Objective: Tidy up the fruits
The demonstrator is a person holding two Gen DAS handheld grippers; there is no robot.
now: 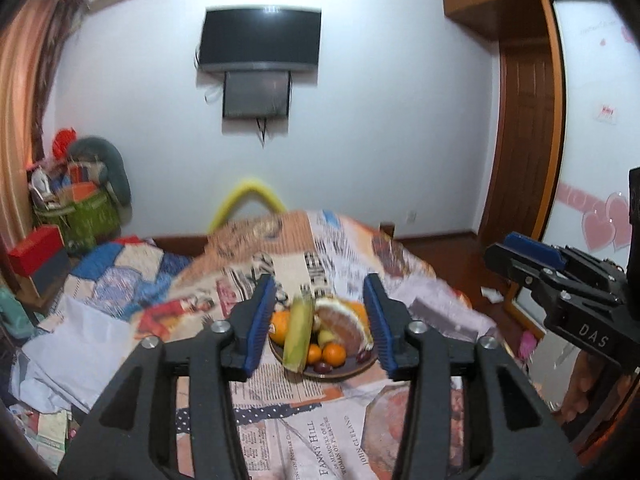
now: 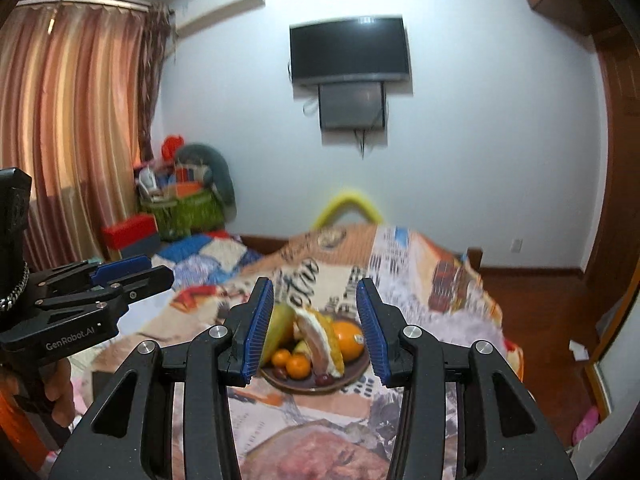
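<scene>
Blue ribbed pads frame the left wrist view: the left gripper (image 1: 320, 322) hangs above the table with its jaws parted and nothing between them, the fruit showing only through the gap, well beyond the tips. The dark plate (image 1: 340, 372) sits on a newspaper-print cloth (image 1: 320, 440) and carries a heap: a corn cob (image 1: 298, 334) leaning upright in its green husk, a big pomelo wedge (image 1: 344, 326), an orange (image 1: 280, 326) at the left rim, two small tangerines (image 1: 334, 354) in front and dark plums (image 1: 322, 367) by the near edge. At the right edge of this view the right gripper (image 1: 524, 258) shows from the side; its gap cannot be read there.

From the right wrist view the right gripper (image 2: 316, 322) also stands parted and empty, aimed at the same plate (image 2: 280, 380) — the wedge (image 2: 320, 338) and a large orange (image 2: 348, 334) lie nearest its line, and a mango-like fruit (image 2: 280, 326) sits behind its left pad. The left gripper (image 2: 132, 274) shows at the left, held by a hand (image 2: 60, 396).

As a judgement, everything already seems piled on the plate and both tools are clear of it — either the sorting is finished or a next pick is being lined up. A further grasp would need a descent toward one fruit and jaws wider for the wedge or the orange; the leaning cob could topple if nudged
</scene>
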